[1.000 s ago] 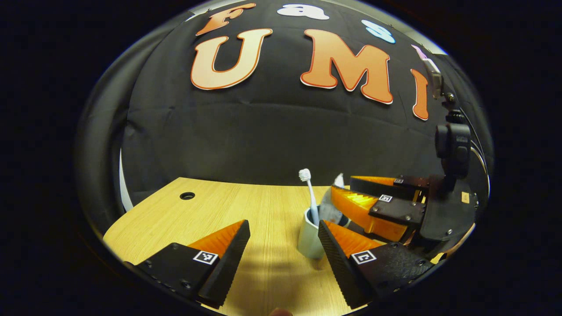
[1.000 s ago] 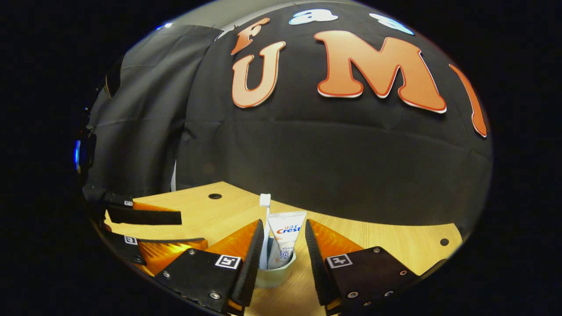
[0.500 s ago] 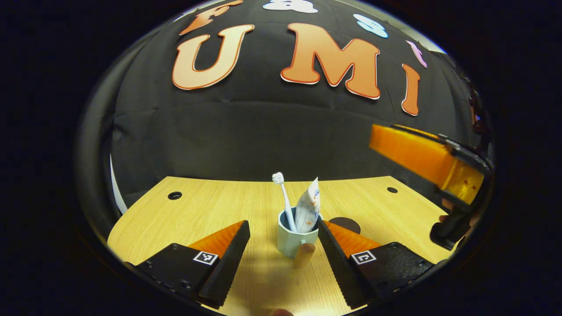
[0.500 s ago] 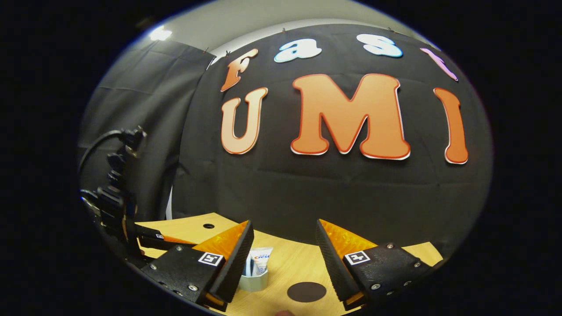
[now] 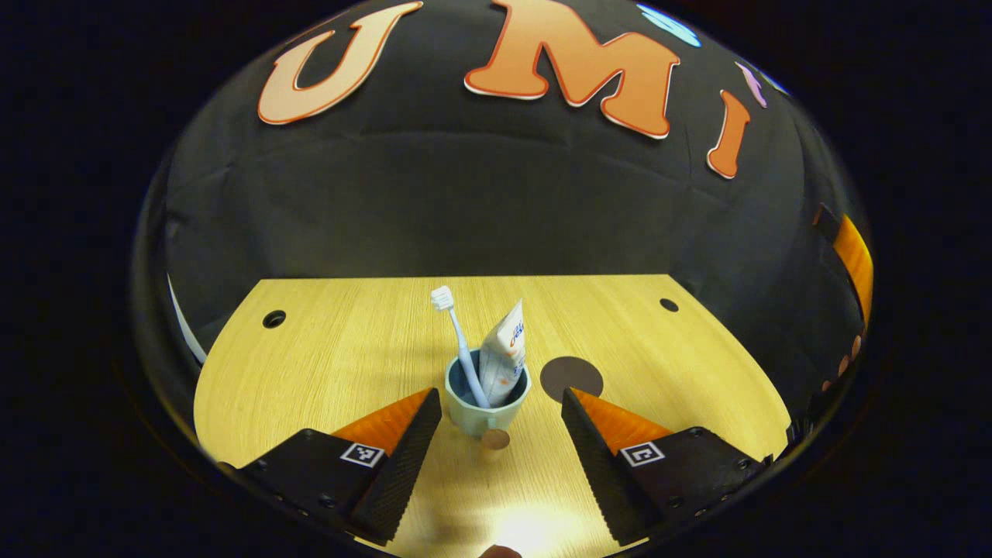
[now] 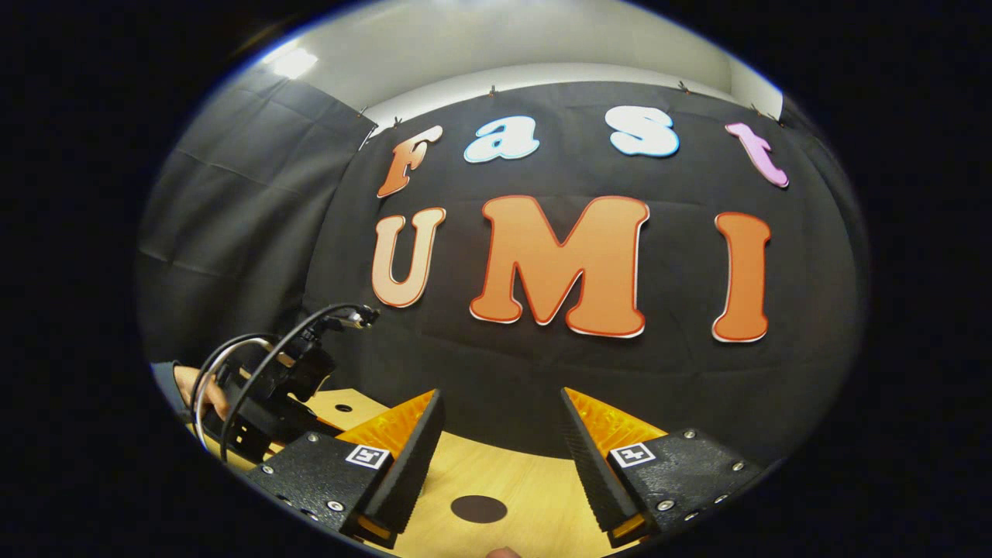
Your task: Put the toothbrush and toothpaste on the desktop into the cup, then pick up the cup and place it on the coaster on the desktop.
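both tongs gape empty, the right tongs (image 6: 500, 457) just risen off the cup (image 5: 487, 403), leaving the left tongs (image 5: 500, 434) to carry it right onto the coaster (image 5: 571, 377).

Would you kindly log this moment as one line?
pale green cup: holds toothbrush, toothpaste | dark round coaster: bare | left gripper: open | right gripper: open

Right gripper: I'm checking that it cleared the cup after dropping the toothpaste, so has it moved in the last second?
Yes. The right gripper has lifted up and back; in its own view the coaster now sits between its open fingers.
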Tool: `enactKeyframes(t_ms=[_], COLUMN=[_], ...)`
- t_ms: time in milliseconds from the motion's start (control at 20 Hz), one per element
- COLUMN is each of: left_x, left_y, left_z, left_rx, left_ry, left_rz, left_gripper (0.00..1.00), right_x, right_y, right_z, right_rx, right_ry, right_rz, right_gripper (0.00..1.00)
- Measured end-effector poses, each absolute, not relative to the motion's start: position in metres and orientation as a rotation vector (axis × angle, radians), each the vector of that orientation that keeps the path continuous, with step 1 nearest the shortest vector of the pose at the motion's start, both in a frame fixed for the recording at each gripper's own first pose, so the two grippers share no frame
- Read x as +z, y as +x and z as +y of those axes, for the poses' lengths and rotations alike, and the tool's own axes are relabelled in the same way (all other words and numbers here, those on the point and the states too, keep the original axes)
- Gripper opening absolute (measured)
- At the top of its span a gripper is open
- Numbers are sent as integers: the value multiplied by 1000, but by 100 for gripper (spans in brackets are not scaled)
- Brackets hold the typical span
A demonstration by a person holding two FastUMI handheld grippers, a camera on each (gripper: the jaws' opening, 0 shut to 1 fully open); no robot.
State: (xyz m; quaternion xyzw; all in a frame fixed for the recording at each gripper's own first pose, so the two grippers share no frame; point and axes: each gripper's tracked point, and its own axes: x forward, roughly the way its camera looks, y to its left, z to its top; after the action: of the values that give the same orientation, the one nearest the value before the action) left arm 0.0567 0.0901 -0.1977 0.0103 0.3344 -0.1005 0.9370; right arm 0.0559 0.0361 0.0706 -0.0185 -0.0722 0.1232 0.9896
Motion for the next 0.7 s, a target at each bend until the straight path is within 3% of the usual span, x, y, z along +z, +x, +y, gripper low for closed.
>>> enactKeyframes(t_ms=[100, 150, 700], left_x=[-207, -213, -278], left_y=[58, 58, 61], left_z=[88, 85, 80], left_rx=[-196, -201, -133], left_ry=[40, 36, 74], left_rz=[751, 790, 1100], left_gripper=[94, 99, 96], right_x=[77, 77, 66], right_y=[44, 35, -8], right_z=[27, 16, -35], right_rx=[237, 235, 201], right_ry=[-35, -29, 12], right_rz=[-164, -168, -161], right_gripper=[89, 89, 90])
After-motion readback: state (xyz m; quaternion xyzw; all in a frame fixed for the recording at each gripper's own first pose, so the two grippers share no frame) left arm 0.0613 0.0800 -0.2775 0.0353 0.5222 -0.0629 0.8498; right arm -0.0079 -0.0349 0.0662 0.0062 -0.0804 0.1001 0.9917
